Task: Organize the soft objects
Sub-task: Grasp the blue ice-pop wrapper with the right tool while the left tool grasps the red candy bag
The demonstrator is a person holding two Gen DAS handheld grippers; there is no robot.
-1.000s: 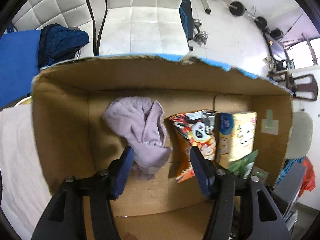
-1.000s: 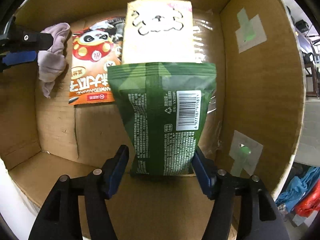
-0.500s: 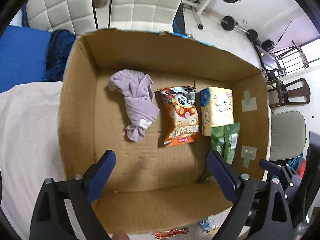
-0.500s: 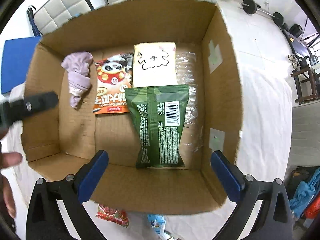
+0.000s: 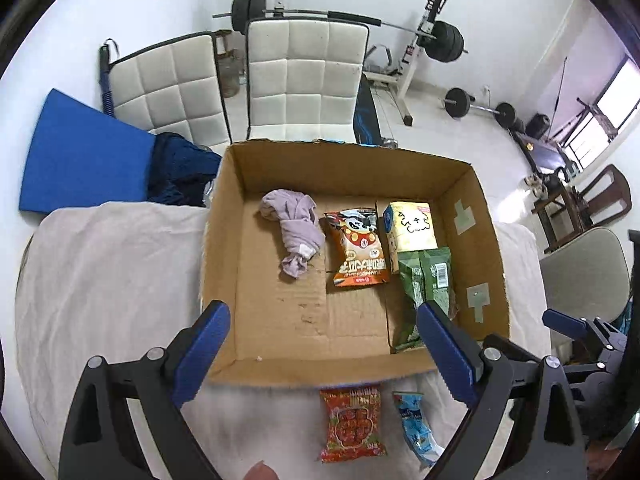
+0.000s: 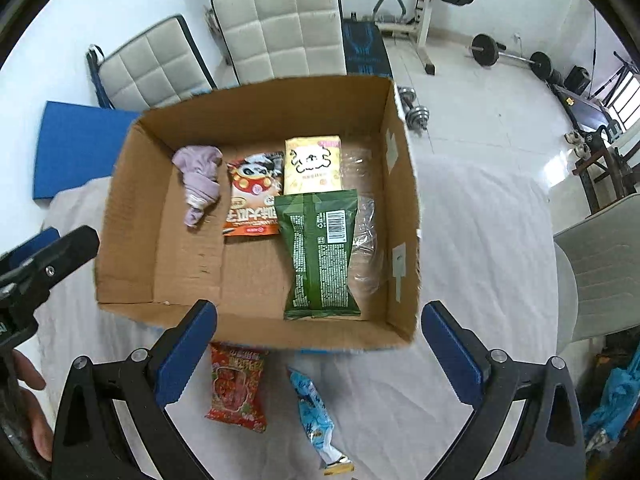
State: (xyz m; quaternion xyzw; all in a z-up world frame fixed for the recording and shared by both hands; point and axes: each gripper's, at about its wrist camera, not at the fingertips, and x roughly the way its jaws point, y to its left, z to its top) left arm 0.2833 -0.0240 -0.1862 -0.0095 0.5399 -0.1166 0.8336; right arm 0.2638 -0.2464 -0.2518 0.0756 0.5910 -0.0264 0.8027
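Note:
A cardboard box (image 5: 476,216) (image 6: 400,184) sits on a white cloth. Inside lie a lilac cloth (image 5: 294,226) (image 6: 199,182), an orange panda snack bag (image 5: 358,248) (image 6: 253,198), a yellow tissue pack (image 5: 412,220) (image 6: 313,164) and a green bag (image 5: 424,292) (image 6: 322,256). In front of the box lie a red snack bag (image 5: 352,424) (image 6: 236,388) and a blue packet (image 5: 416,428) (image 6: 316,412). My left gripper (image 5: 324,348) and right gripper (image 6: 318,350) are both open and empty, held above the box's near edge.
The white cloth (image 5: 100,280) (image 6: 480,260) covers the table. Two white padded chairs (image 5: 304,76) (image 6: 280,28) and a blue mat (image 5: 80,160) stand behind. Gym weights (image 5: 444,40) are at the back. A grey chair (image 5: 580,276) is at the right.
Both grippers have risen up and back out of the box and opened wide. The lilac cloth and the green bag stay lying in the box.

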